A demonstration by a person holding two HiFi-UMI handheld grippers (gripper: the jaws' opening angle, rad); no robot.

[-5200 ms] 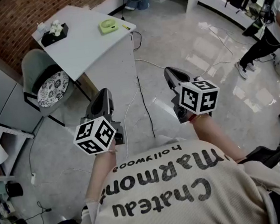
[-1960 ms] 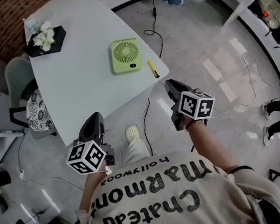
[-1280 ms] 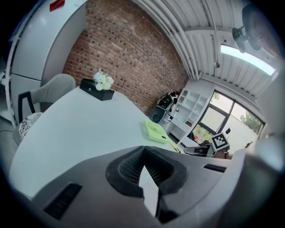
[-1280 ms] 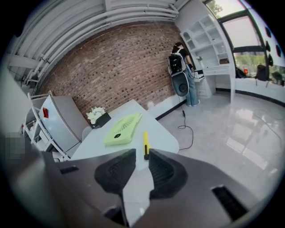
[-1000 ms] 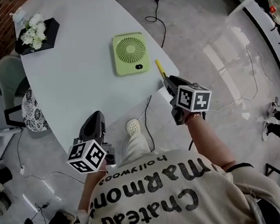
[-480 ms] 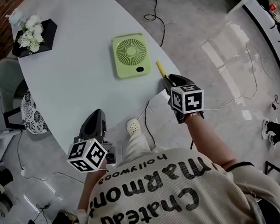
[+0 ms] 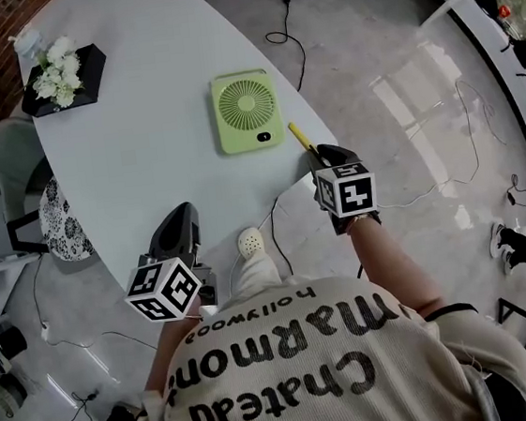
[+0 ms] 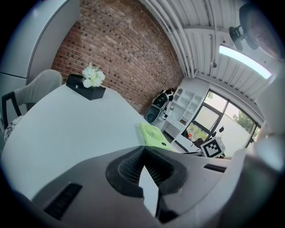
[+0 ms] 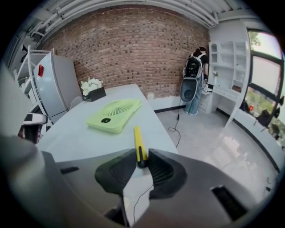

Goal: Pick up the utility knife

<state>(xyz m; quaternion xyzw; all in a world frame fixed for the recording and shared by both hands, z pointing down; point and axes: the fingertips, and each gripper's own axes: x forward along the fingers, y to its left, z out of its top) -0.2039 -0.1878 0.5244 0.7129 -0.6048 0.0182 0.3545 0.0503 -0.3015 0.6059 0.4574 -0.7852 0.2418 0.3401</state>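
The yellow utility knife (image 7: 299,138) lies on the white table (image 7: 143,152) near its right edge, just right of a green fan. My right gripper (image 7: 322,155) points down at the knife's near end. In the right gripper view the knife (image 9: 138,141) runs away from me, and its black end sits between the pads of the right gripper (image 9: 142,154). The jaws are closing round it and a thin gap still shows on the right side. The knife rests on the table. My left gripper (image 7: 186,210) hovers over the table's near edge, its tips (image 8: 143,148) together and holding nothing.
A flat green fan (image 7: 244,111) lies left of the knife. A black box of white flowers (image 7: 61,77) stands at the table's far end, with a grey chair (image 7: 9,172) beside it. Cables (image 7: 285,9) trail over the glossy floor.
My right gripper has rolled at the wrist and settled over the knife's near end, its jaws narrowing. The left gripper has drifted slightly over the table edge.
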